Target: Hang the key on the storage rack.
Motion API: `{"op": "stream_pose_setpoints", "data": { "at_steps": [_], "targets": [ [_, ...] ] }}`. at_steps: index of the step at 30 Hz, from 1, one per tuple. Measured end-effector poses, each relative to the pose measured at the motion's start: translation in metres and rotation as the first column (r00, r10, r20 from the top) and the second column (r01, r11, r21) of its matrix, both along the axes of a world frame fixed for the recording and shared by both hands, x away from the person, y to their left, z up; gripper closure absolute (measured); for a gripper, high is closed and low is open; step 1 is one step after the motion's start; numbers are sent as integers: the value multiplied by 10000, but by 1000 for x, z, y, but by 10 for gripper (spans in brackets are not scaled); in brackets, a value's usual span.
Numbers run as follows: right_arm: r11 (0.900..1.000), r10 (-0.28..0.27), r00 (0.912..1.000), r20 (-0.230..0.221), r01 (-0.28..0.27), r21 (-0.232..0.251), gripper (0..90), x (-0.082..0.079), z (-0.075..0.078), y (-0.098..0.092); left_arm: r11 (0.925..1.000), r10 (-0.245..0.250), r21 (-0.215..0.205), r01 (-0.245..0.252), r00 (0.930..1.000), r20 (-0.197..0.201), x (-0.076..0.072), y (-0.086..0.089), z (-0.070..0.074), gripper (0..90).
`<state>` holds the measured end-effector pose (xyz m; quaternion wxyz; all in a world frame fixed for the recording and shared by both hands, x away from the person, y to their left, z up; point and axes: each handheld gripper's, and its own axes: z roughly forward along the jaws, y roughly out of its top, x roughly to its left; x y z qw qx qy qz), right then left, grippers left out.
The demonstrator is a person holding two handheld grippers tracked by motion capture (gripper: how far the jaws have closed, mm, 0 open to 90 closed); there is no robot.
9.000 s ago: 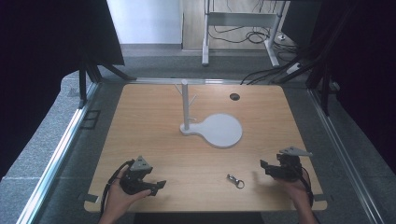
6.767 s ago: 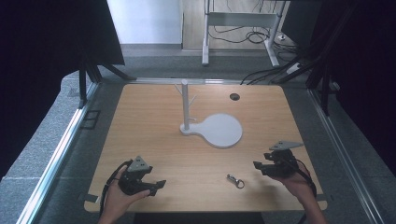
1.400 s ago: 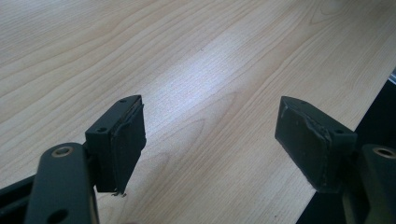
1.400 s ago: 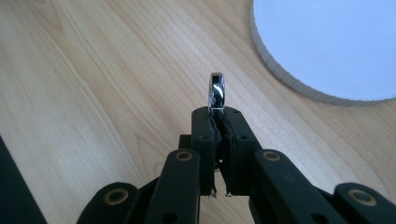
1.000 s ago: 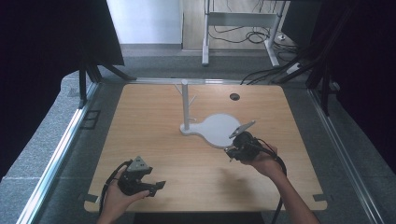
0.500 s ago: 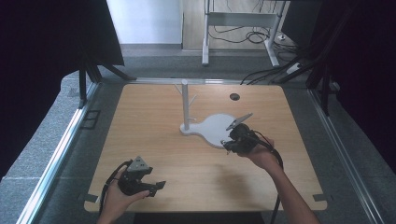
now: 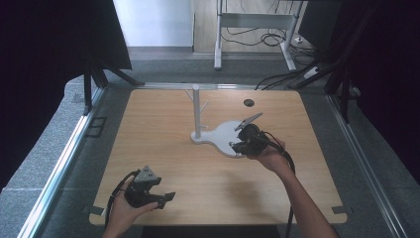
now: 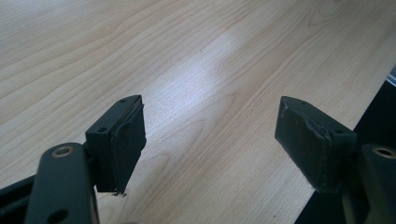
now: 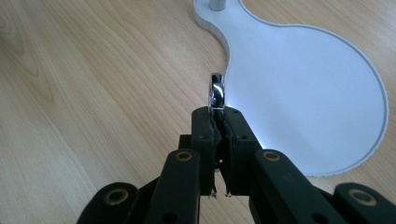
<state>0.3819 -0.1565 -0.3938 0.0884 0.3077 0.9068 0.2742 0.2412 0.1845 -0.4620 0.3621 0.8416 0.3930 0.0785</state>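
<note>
Black jaws of the right gripper (image 9: 218,114) are pressed tight together in the right gripper view, pinching a small shiny metal ring (image 9: 216,92) that stands edge-on above their tips, just left of centre in the frame. Behind the ring lies the white stand base (image 9: 322,88), a flat plate with a round lobe filling the upper right of that frame; the foot of its white post (image 9: 216,3) shows at the top edge. Whether the ring hangs over the plate's edge or over bare wood just beside it cannot be told from this angle.

From the high view, the right gripper (image 7: 236,144) sits right of centre over the near edge of the white base (image 7: 220,134), held by the right hand (image 7: 270,156); the ring itself is too small to make out there. That view adds the whole post (image 7: 197,110) with short pegs branching near its top, which the gripper view crops off, and a dark round hole (image 7: 248,102) in the wooden table (image 7: 163,124) towards the upper right.

The left gripper (image 8: 210,135), in its own view, has its jaws spread wide with nothing between them, only pale wood grain below and the table's edge at lower right. In the high view it (image 7: 166,198) lies at the lower left of the tabletop in the left hand (image 7: 124,210), well apart from the stand.
</note>
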Motion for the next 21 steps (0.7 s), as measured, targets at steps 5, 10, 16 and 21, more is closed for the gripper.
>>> {"op": "stream_pose_setpoints", "data": {
  "at_steps": [5,10,16,21],
  "targets": [
    [10000,33,10000,-63,-33,44,840,4,-1,5,10000,2,2,-2,10000,-34,0,0,-1,249],
    [10000,-8,10000,-96,9,35,839,10,0,8,10000,2,6,-2,10000,-11,0,0,0,249],
    [10000,-85,9999,-103,86,8,839,16,2,12,10000,-7,6,7,10000,-13,-1,0,1,249],
    [9997,-228,9997,-38,228,17,840,22,4,13,10000,-24,6,24,10000,-23,-1,0,1,249]
  ]
}}
